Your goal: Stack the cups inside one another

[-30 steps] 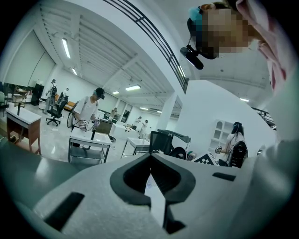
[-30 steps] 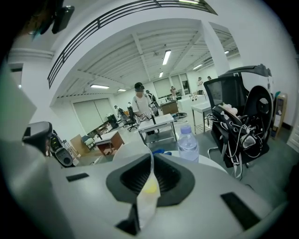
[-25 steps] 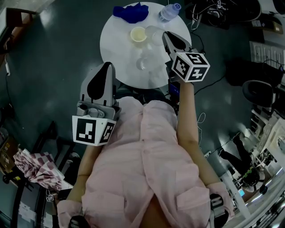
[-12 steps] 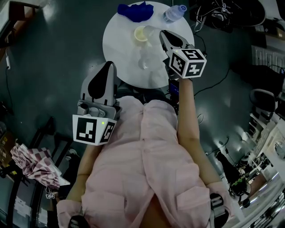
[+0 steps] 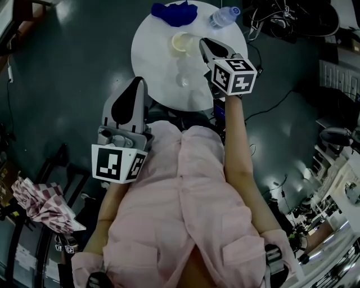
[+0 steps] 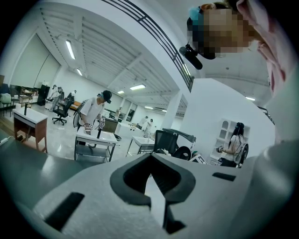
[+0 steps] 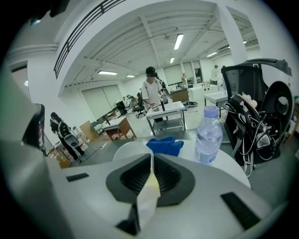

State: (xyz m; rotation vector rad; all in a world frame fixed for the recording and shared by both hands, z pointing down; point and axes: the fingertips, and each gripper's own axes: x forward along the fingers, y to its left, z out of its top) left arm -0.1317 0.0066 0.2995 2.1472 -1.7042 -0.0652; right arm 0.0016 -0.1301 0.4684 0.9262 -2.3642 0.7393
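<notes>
While the left gripper hangs beside the round white surface, jaws together and empty, the right gripper has its jaws nearly closed on a clear cup's wall, just beside the yellowish cup; a second clear cup stands nearer.

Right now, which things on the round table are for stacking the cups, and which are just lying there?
For the job:
- yellowish cup
- clear cup, pinched by the right gripper
- second clear cup, standing alone

Just lying about:
- blue cloth
- water bottle
</notes>
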